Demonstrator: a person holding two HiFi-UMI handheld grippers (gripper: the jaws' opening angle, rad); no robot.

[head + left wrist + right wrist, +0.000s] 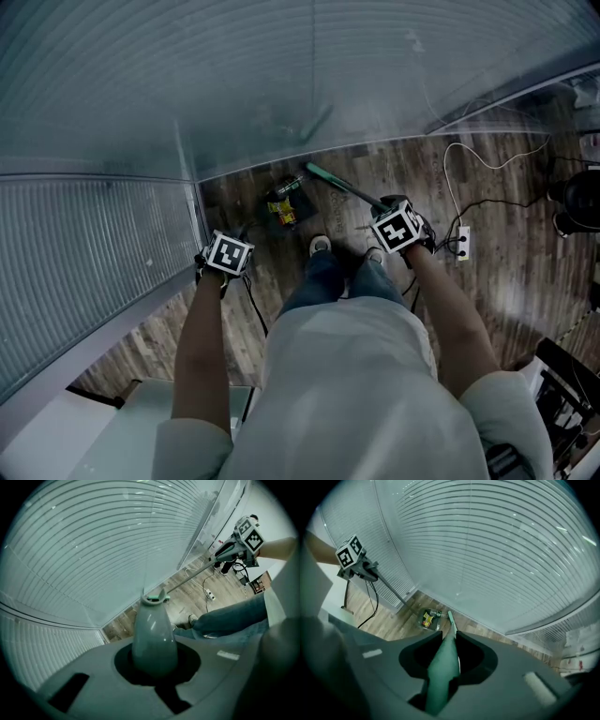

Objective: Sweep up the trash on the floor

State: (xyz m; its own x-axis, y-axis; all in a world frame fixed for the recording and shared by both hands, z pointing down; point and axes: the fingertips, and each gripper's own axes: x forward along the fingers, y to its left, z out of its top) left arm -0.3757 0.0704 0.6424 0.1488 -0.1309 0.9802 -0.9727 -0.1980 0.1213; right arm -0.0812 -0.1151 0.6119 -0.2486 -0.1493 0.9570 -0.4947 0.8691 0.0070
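Observation:
I stand in a corner of wood floor. My left gripper is shut on the grey top of a long dustpan handle, which fills its jaws in the left gripper view. The dustpan lies on the floor ahead of my shoes, with yellow trash in it. My right gripper is shut on a green broom handle. The broom slants down to the left, and its lower end meets the floor beside the dustpan. The bristles are too small to make out.
Glass walls with blinds close the corner ahead and to the left. A white power strip with white and black cables lies on the floor at right. Dark equipment stands far right. A white tabletop is behind me, left.

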